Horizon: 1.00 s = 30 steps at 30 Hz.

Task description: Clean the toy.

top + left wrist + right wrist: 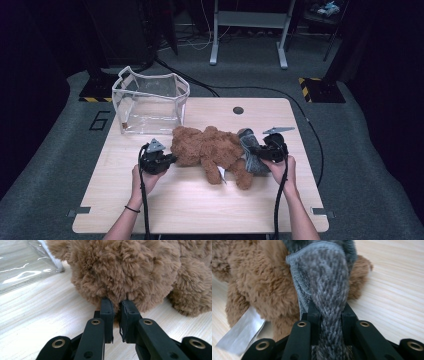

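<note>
I see the teddy bear [207, 150] lying mid-bench [165, 200]. My left tongs [117, 306] pinch fur at its head end; my right tongs [330, 315] pinch the grey knit sock [329, 287] over its leg. A clear bin [150, 102] stands just beyond the bear's head.

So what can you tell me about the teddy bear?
The teddy bear is brown and very fluffy, like soft plush. It lies flat on the wooden table, just in front of a clear plastic bag. A white tag sticks out near one leg. A grey knitted cloth is wrapped over its leg end. The left gripper pinches a tuft of its fur at one end, and the right gripper squeezes the grey cloth at the other.
</note>
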### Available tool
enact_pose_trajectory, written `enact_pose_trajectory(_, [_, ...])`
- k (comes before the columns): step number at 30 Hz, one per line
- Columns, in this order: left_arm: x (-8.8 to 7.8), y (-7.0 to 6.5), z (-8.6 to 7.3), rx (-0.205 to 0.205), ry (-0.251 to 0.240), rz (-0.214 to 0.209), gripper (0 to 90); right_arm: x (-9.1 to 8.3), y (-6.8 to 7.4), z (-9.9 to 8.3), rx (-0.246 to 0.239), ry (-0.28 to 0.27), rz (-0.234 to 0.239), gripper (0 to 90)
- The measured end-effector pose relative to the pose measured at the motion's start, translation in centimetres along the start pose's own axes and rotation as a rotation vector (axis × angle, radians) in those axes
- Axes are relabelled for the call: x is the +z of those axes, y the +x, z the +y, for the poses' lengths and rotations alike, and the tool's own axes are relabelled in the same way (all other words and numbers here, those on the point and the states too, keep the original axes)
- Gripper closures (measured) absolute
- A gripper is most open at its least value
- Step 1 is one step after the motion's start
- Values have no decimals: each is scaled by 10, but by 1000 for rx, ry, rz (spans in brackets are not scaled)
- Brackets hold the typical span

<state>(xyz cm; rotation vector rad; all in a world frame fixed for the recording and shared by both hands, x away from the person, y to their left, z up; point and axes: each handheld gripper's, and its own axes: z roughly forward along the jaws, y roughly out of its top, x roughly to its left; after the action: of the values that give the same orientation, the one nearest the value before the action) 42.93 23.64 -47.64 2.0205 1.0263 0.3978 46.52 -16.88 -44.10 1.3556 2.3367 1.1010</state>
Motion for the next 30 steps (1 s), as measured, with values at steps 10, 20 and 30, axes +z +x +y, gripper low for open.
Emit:
enact_pose_trajectory(10, [2,1,0,2,8,-8,815,30,-2,6,-16,84,24,755])
enact_pose_trajectory(20, [2,1,0,3,11,-10,816,52,-7,5,-24,155,10,757])
enact_pose_trajectory(30, [2,2,-1,-5,4,-8,814,40,-8,5,-98,232,-188,757])
